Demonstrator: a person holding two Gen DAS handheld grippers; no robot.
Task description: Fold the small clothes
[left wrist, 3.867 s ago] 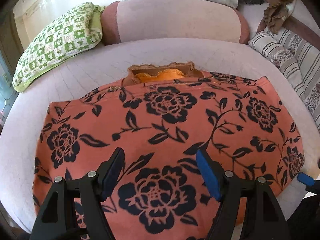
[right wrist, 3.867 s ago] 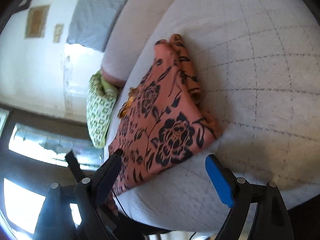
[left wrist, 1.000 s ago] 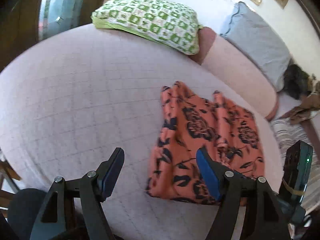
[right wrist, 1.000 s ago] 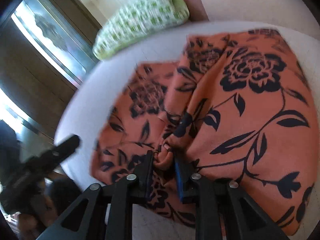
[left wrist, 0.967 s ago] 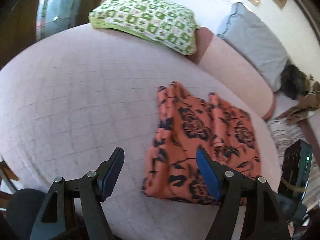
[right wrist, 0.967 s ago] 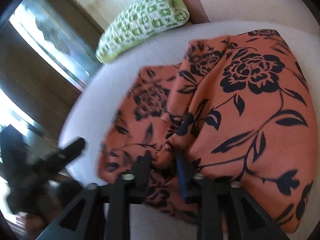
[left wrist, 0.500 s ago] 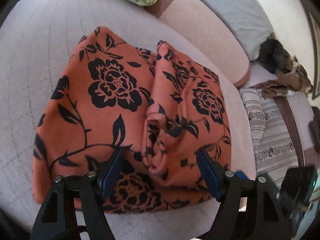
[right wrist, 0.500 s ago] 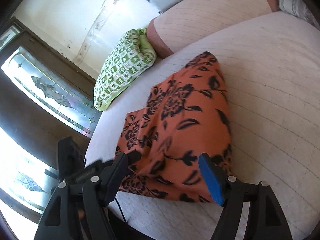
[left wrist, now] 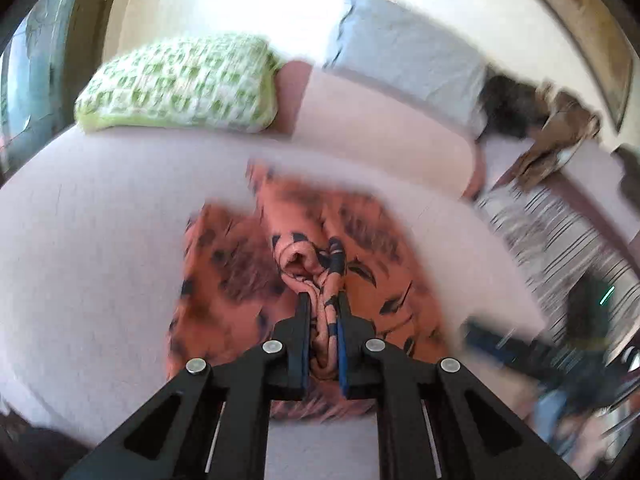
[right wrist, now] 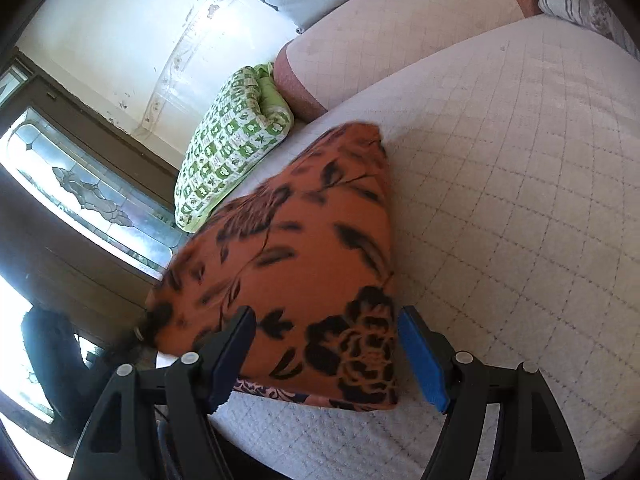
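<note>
A pale quilted bed carries an orange flowered cloth; beyond the cloth lie a green checked pillow and a pink bolster.

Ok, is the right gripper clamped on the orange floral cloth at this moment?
No, the right gripper has its fingers spread wide, with the orange black-flowered cloth lying between them on the quilted bed.

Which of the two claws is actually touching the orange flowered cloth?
Touching: the left gripper. Its own view shows both fingers pinching a bunched fold of the orange cloth.
</note>
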